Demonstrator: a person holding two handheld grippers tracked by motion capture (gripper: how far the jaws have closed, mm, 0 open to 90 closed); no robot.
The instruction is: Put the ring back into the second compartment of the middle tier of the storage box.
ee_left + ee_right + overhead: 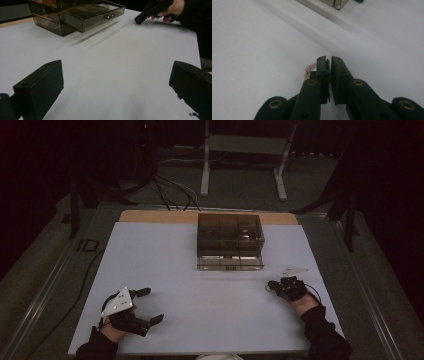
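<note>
A string of small pink beads (310,68) with one gold bead lies on the white table (200,290), and it runs in under the left jaw of my right gripper (329,60). That gripper is shut, its jaws almost touching, tips down on the table with the beads pinched at them. The left gripper view shows the right gripper (138,20) far off with the pink beads (138,24) at its tip. My right gripper (270,284) sits at the table's right front. My left gripper (154,305) rests at the left front, open and empty (117,82).
A smoky clear drawer box (230,240) stands at the table's far middle, with one lower drawer (100,15) pulled out toward me. Beyond the table are cables and a metal stand (245,150) on the dark floor.
</note>
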